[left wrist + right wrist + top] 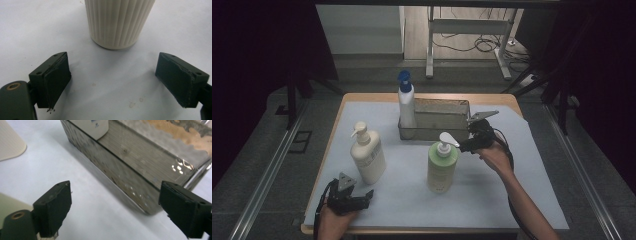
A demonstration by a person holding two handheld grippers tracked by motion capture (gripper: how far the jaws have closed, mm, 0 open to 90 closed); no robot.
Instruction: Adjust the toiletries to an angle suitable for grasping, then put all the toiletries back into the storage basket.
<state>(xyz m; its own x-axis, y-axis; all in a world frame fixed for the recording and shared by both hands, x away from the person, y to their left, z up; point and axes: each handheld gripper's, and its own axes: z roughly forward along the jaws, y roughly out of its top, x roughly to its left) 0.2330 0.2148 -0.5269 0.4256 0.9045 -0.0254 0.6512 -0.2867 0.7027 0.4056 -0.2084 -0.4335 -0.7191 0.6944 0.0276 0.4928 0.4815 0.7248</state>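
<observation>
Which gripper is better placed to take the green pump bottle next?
Probably the right gripper: its jaws are open just beside the green pump bottle. The left gripper is near the cream bottle.

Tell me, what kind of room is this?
Probably a lab or workshop set up for recording: a table under a white sheet, dark curtains at both sides, loose cables on the floor behind, and a hand-held gripper.

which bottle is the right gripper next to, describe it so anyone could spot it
On the white sheet over the table, in front of the metal basket, stands a green pump bottle. Its green body sets it apart from the cream bottle and the blue-capped one.
</observation>
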